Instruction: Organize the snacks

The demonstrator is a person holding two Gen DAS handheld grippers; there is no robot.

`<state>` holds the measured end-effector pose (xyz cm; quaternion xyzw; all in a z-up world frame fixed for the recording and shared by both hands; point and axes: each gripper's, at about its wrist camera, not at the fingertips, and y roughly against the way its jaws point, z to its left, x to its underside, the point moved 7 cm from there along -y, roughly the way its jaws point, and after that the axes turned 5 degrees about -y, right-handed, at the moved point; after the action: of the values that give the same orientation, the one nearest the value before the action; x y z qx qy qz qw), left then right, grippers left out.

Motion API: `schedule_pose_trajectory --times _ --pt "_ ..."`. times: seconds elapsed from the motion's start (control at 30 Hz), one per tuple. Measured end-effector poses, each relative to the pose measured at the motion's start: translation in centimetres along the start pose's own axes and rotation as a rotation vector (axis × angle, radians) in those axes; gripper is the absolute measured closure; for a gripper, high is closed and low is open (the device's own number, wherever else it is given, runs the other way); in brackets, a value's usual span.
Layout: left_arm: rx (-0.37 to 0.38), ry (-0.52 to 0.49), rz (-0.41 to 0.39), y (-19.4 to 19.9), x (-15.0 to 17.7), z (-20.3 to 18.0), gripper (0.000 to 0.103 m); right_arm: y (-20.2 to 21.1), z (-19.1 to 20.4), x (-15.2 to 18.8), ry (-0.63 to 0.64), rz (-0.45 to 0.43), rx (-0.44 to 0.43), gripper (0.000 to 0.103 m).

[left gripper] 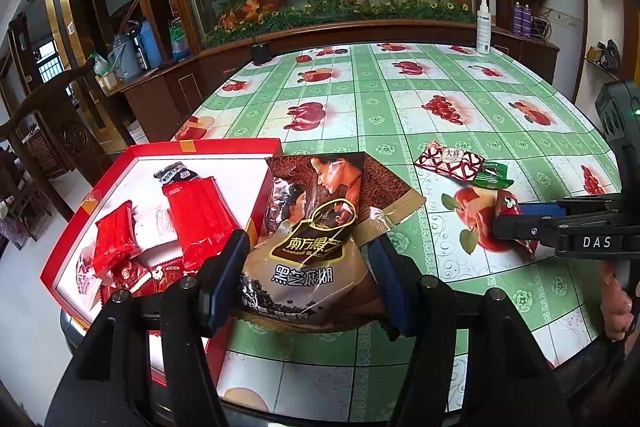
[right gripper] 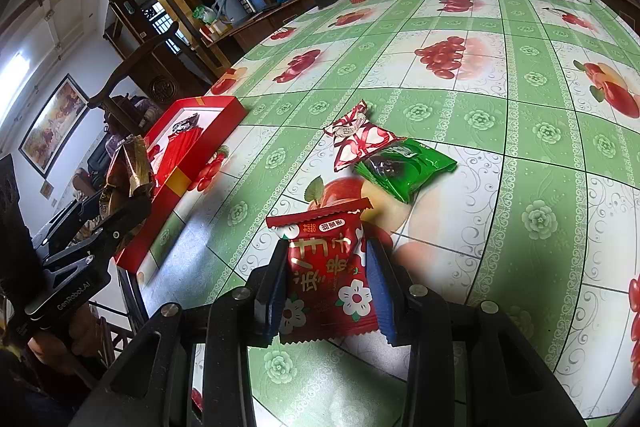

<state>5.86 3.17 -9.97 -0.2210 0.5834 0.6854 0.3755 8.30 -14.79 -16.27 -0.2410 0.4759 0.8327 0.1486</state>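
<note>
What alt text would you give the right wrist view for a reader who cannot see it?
The right tool grips a red flowered snack packet above a green fruit-print tablecloth. Beyond it lie a red-and-white candy packet and a green packet; at left is the red box.

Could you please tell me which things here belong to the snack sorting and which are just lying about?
Job:
- brown sesame-paste bag, in left gripper
- red flowered packet, in right gripper
- green packet
- red-and-white packet
- red cardboard box

Lying about:
- white spray bottle
- purple bottles
</note>
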Motion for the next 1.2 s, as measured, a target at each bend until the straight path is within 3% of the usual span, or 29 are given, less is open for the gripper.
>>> schedule_pose_trajectory --times 1.2 --pt "-0.024 0.020 -0.031 1.1 -0.2 1.3 0.043 0.0 0.0 0.0 -0.001 0.000 -0.002 0.064"
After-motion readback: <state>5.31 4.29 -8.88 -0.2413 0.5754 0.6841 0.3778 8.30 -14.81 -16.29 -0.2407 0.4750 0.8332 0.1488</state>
